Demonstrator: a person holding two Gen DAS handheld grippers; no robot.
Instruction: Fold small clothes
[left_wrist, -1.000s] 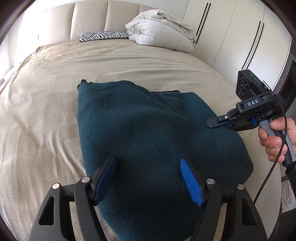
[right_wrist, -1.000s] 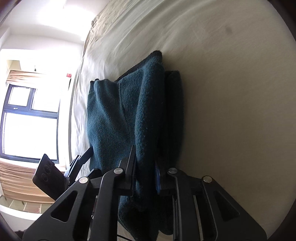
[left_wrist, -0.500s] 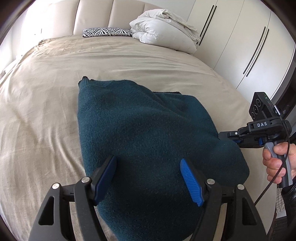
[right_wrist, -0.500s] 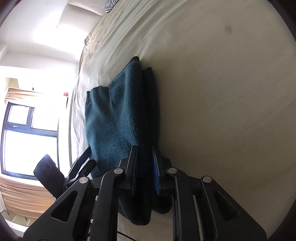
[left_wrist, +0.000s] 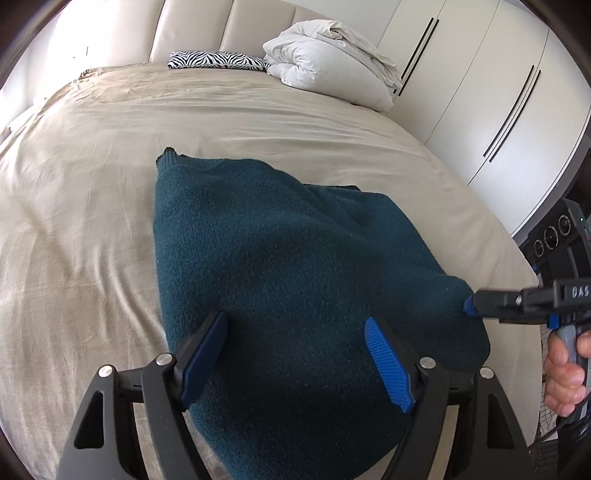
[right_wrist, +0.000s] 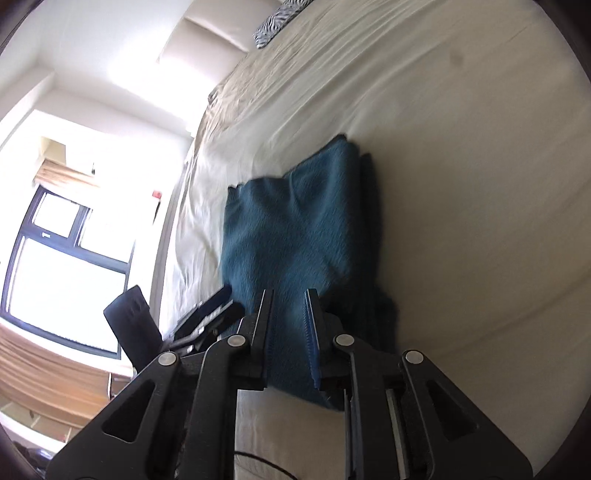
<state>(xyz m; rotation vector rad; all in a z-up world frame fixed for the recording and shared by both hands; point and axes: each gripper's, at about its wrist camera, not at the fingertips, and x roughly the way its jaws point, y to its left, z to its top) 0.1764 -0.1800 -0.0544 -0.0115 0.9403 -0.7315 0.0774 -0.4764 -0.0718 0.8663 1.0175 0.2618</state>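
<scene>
Both tools mattered: your right tool pinched the teal sweater's edge on the bed, your left tool was opening, nothing gripped, so you needed even tension

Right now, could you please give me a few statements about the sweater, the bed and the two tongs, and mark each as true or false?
1. The teal sweater lies on the beige bedsheet. True.
2. The left tongs are clamped shut on the sweater. False: their jaws are opening, spread wide over the knit with neither pad pressing it.
3. The right tongs pinch the sweater's edge. True.
4. A zebra-print pillow sits at the head of the bed. True.
5. The white duvet is spread flat across the bed. False: it is bundled up beside the pillow.
</scene>
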